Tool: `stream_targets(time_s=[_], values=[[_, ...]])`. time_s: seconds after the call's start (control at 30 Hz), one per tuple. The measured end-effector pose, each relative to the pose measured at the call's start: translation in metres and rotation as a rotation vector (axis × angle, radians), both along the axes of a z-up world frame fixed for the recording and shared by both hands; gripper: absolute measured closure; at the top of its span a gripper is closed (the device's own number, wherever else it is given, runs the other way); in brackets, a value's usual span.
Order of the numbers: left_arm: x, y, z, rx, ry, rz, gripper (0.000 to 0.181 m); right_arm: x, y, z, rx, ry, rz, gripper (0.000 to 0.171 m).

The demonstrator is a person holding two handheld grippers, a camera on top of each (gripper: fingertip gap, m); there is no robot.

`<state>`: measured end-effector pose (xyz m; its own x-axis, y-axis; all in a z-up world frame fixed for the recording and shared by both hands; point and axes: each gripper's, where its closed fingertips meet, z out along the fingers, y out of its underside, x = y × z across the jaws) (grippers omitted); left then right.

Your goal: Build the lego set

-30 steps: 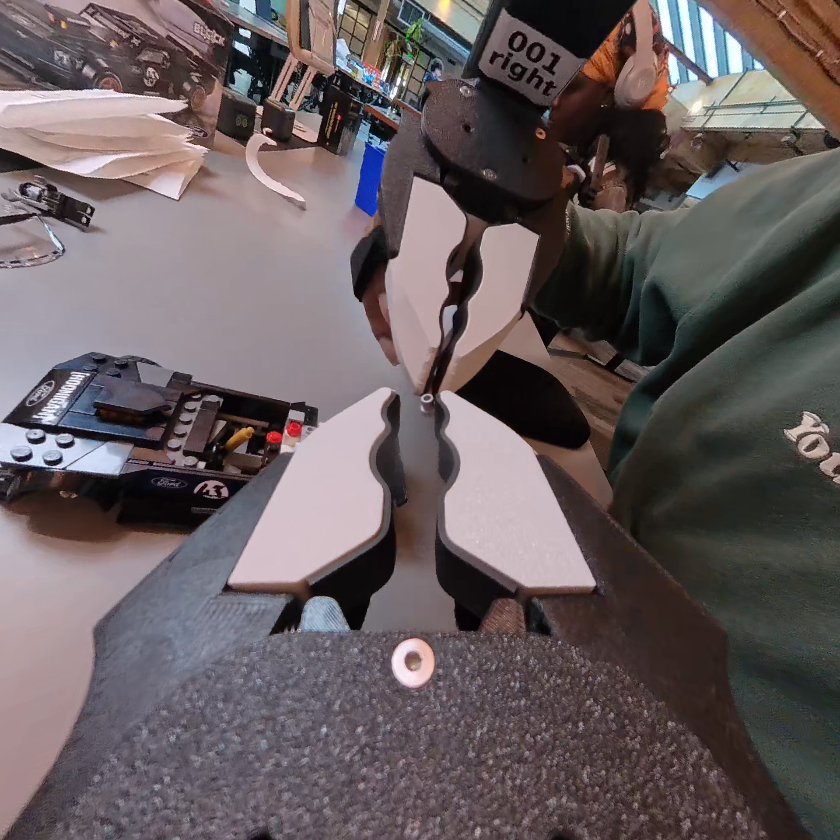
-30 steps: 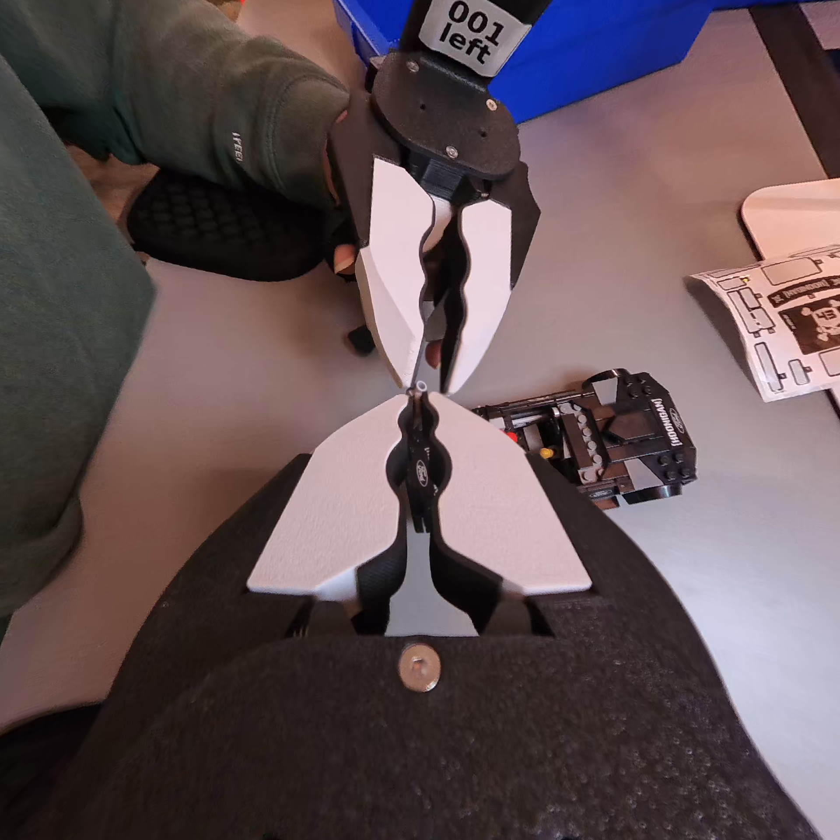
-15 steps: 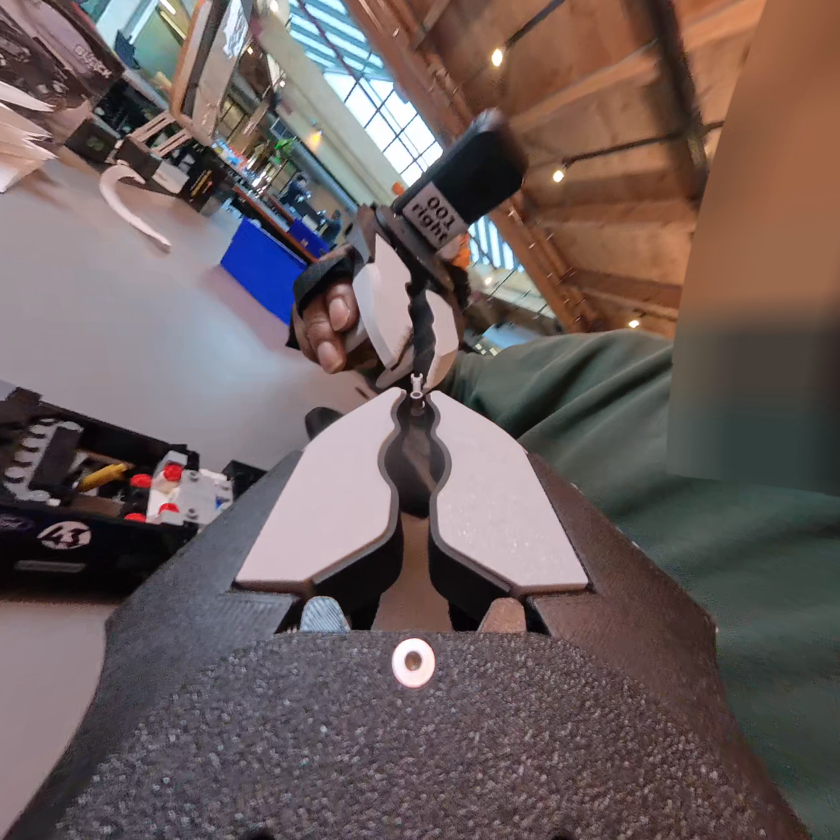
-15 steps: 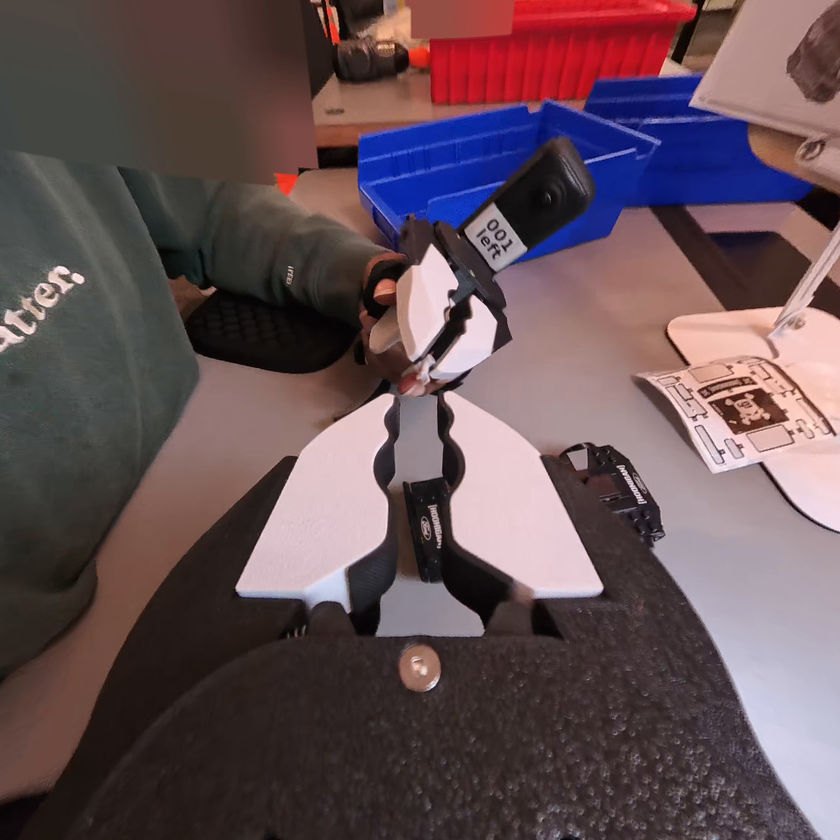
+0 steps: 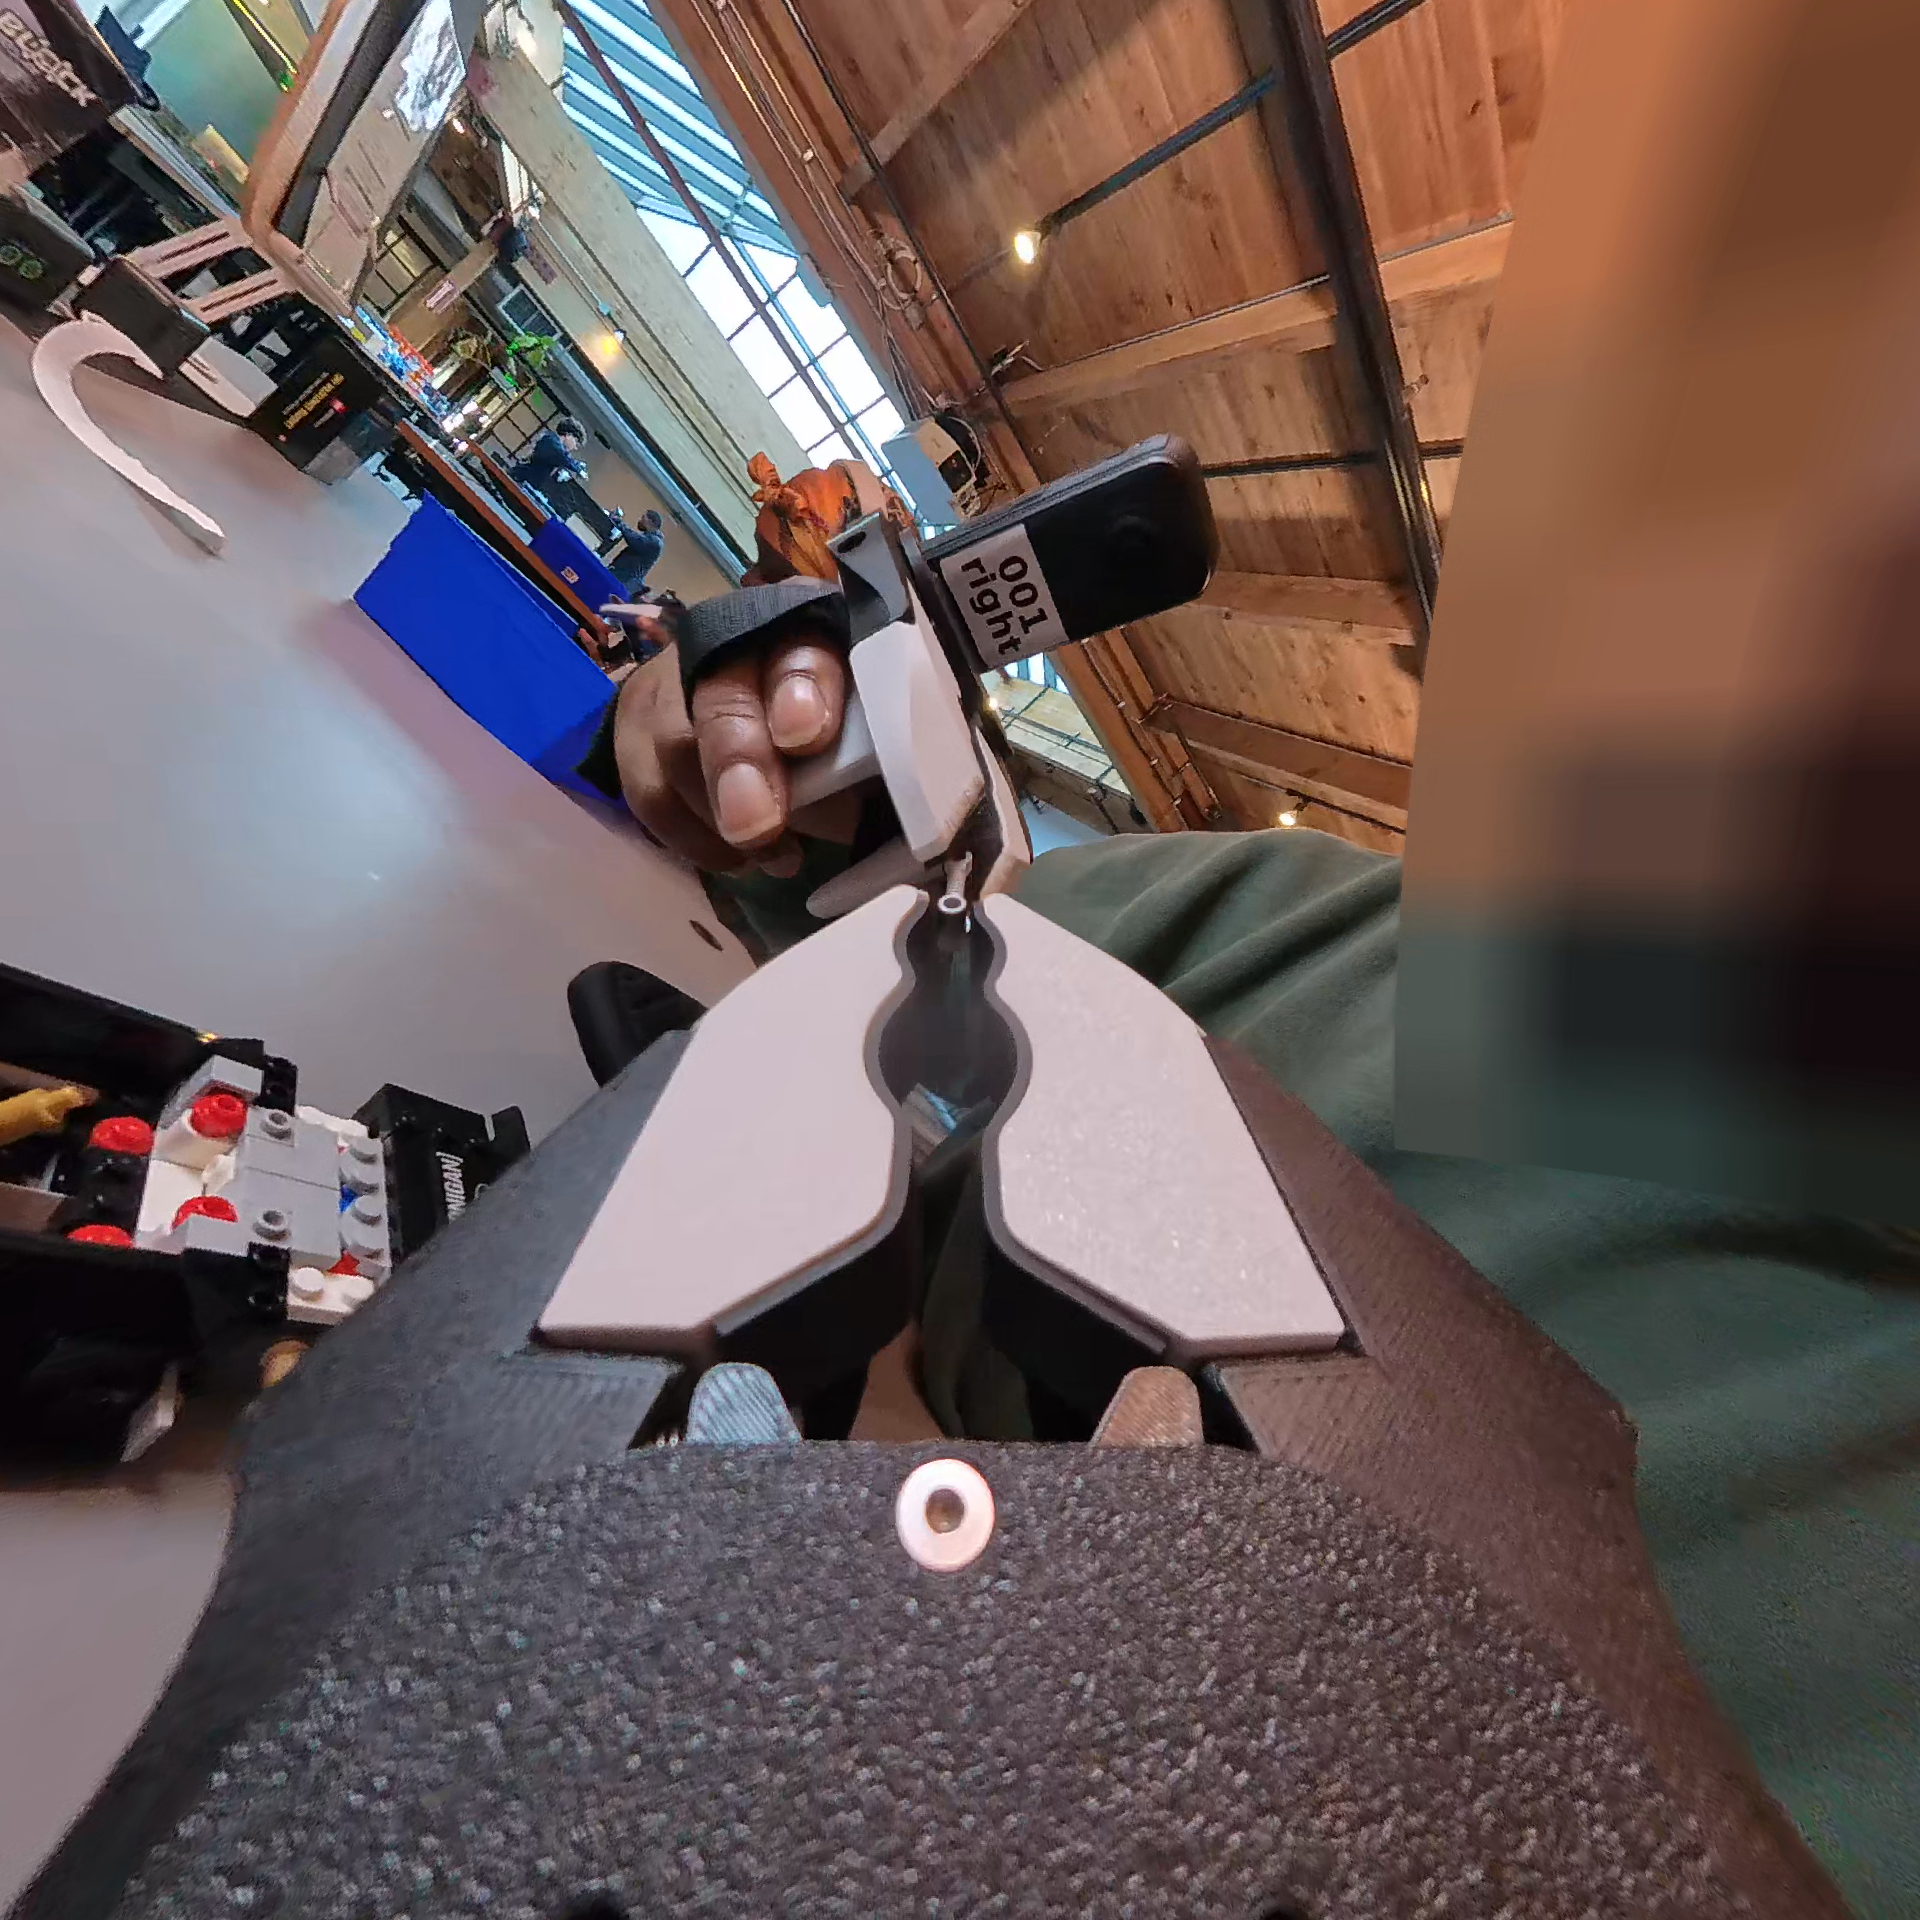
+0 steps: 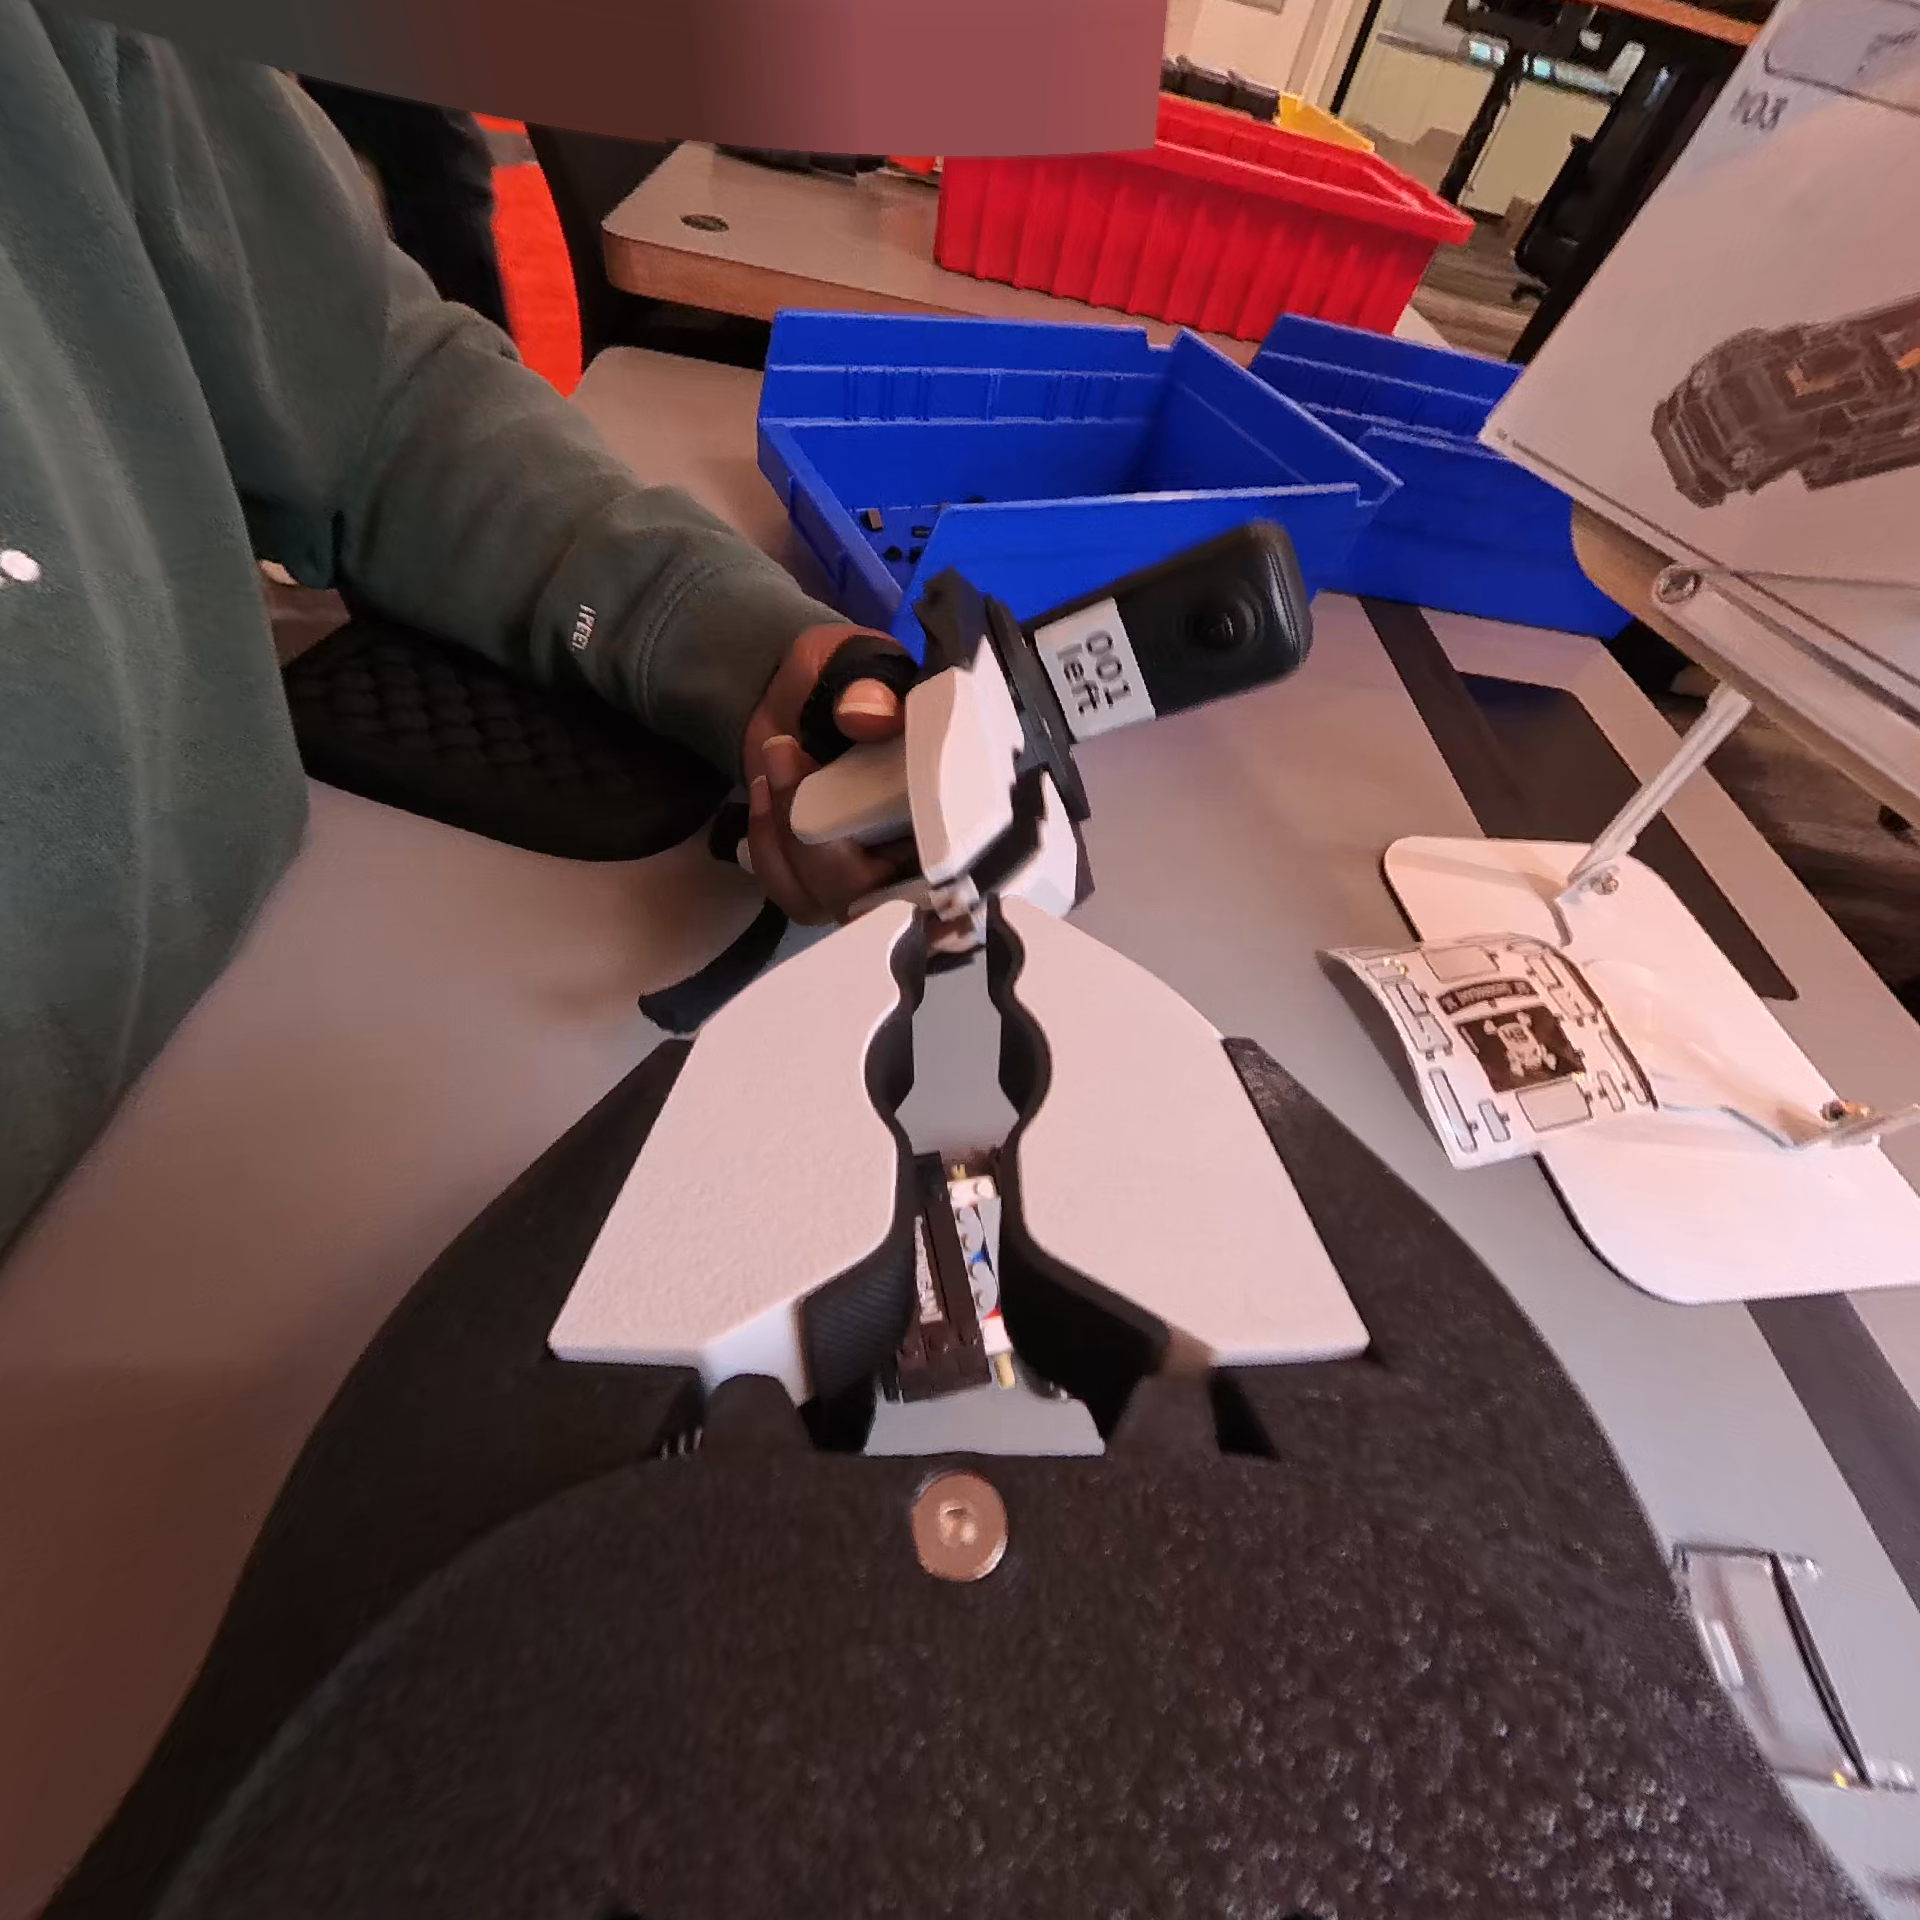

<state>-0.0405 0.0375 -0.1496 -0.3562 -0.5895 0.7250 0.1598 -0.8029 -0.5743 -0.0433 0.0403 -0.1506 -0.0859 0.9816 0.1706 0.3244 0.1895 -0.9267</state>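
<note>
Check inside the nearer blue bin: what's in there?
A few small dark pieces lie on the floor of the blue bin. Its front wall and the left gripper hide the rest.

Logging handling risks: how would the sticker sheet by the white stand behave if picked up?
The sticker sheet is probably floppy: it already curls up off the white stand base. Likely very light, so a push could slide it. Its thin edge may be hard to pinch.

Left tongs (image 5: pixel 951 909): matt, finely grained white plastic fingers (image 5: pixel 748 1132) on a rough, speckled black body. Right tongs (image 6: pixel 951 914): same finish. Tabletop (image 6: pixel 416 1039): smooth matt grey. Bins (image 6: pixel 1039 457) at 12 o'clock: glossy blue plastic. Sleeve (image 6: pixel 499 530): soft green cloth. Sticker sheet (image 6: pixel 1496 1049) at 3 o'clock: shiny paper. Lego car (image 5: pixel 239 1174): glossy plastic.
</note>
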Motion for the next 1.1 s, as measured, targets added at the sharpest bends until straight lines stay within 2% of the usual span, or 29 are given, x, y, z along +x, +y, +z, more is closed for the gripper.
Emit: stream_targets(time_s=[0.07,0.23,0.33,0.4,0.47,0.57,0.67,0.9,1.1], values=[[0.0,0.0,0.0,-0.019,-0.01,-0.014,0.175,-0.001,0.0,0.002,0.01,0.013,0.002,0.166],[0.001,0.0,-0.001,-0.023,0.003,-0.006,0.174,-0.002,0.002,0.001,0.012,-0.015,0.003,0.167],[-0.003,0.022,-0.009,0.001,0.078,0.153,0.165,0.005,0.027,-0.013,-0.035,-0.124,-0.108,0.168],[-0.004,0.034,-0.024,0.119,0.244,0.279,0.154,0.015,0.053,-0.036,-0.061,-0.263,-0.223,0.168],[-0.002,0.04,-0.045,0.31,0.473,0.377,0.144,0.021,0.065,-0.057,-0.106,-0.358,-0.265,0.168],[0.004,0.037,-0.072,0.535,0.742,0.414,0.123,0.02,0.069,-0.084,-0.155,-0.469,-0.262,0.168],[0.009,0.031,-0.093,0.695,0.924,0.402,0.109,0.019,0.068,-0.1,-0.176,-0.568,-0.232,0.168],[0.019,0.028,-0.123,0.865,1.129,0.403,0.09,0.02,0.062,-0.116,-0.19,-0.733,-0.138,0.168],[0.017,0.035,-0.134,0.968,1.205,0.445,0.09,0.019,0.059,-0.121,-0.203,-0.795,-0.075,0.168]])
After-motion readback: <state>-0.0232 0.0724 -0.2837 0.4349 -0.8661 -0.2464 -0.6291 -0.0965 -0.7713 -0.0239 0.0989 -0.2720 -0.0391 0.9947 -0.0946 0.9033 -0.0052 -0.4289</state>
